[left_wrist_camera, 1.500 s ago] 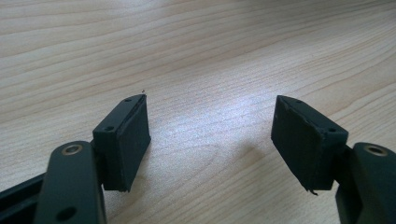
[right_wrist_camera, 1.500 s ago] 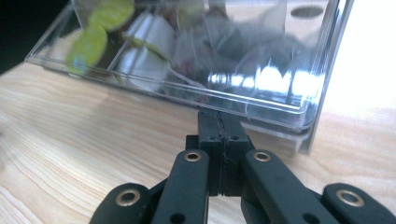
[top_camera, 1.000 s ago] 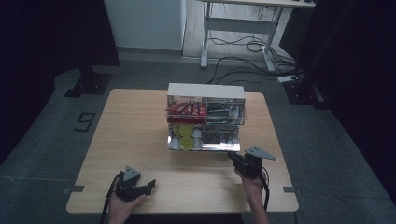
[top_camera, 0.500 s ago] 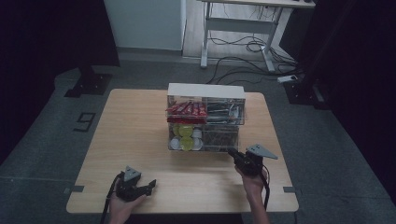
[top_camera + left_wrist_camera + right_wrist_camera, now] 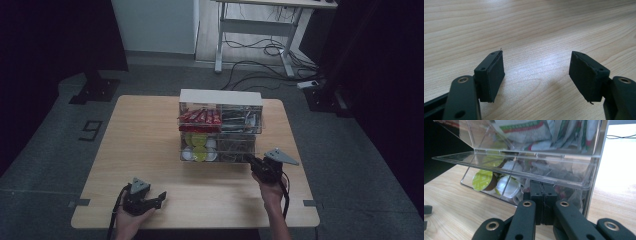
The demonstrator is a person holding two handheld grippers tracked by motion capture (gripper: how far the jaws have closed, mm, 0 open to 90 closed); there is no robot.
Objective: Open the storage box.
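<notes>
A clear plastic drawer organizer [image 5: 220,125] with a white top stands mid-table. It holds red packets [image 5: 200,117] at upper left and green and white capsules [image 5: 199,147] at lower left. My right gripper [image 5: 255,164] is shut, its tips at the front of the lower right drawer. In the right gripper view the shut jaws [image 5: 541,195] sit just under a clear horizontal panel [image 5: 524,167], with a green capsule [image 5: 482,180] and a white capsule [image 5: 507,186] behind. I cannot tell whether anything thin is pinched. My left gripper [image 5: 159,196] rests open near the front left edge, with bare wood between its jaws [image 5: 536,72].
The wooden table [image 5: 140,140] has free room left of and in front of the organizer. Striped sachets [image 5: 564,132] fill the upper right drawer. On the floor behind are a desk frame [image 5: 255,30] and cables [image 5: 270,50].
My right gripper has edged forward toward the organizer's lower front, and the lower drawer looks slightly farther in. The left gripper has stayed put.
</notes>
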